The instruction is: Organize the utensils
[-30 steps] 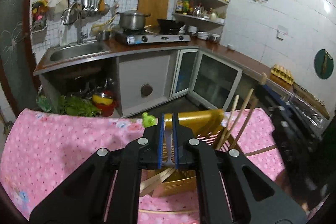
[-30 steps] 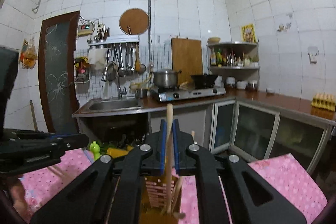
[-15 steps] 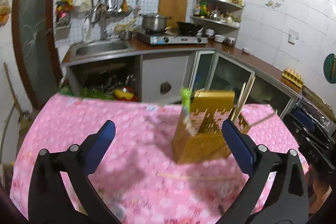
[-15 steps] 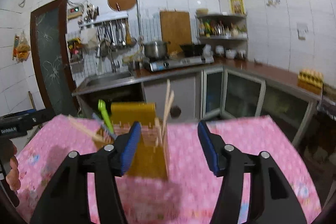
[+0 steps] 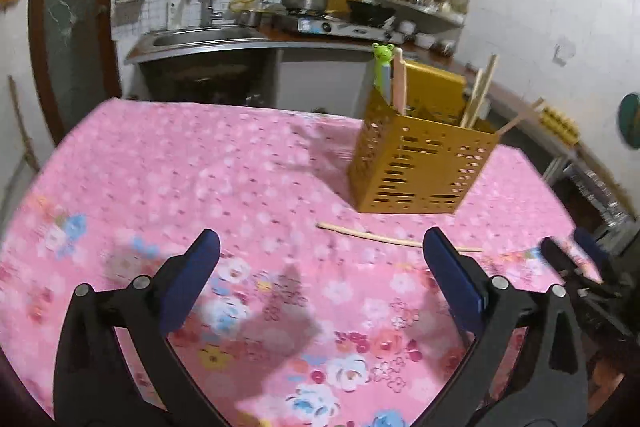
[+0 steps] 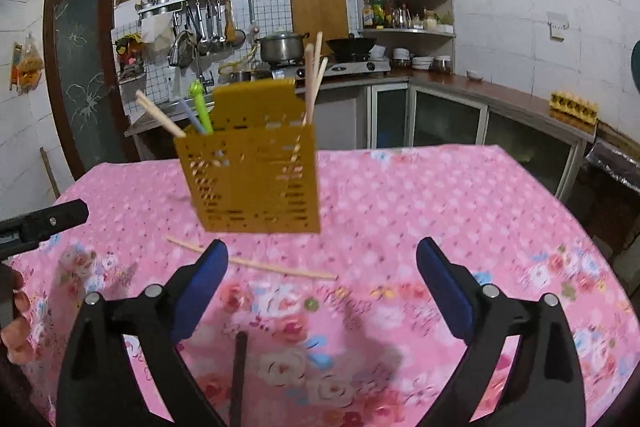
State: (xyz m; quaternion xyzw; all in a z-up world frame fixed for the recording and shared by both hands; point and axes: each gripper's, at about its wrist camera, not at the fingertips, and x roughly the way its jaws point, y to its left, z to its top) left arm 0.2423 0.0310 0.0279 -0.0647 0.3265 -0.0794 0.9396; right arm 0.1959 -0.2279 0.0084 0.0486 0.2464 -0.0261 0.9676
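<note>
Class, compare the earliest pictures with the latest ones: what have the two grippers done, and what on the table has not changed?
Both grippers let go and drew back. The left gripper and right gripper, each shut on a chopstick at the yellow holder, have just been opening and are empty. One chopstick lies on the pink tablecloth. Holder and frog-topped utensil stayed put.

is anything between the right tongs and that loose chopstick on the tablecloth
Nothing visible. The right tongs are open, their jaws having just been opening, with nothing between them. The loose chopstick lies flat on the pink tablecloth just ahead, in front of the yellow utensil holder, with only bare cloth between.
</note>
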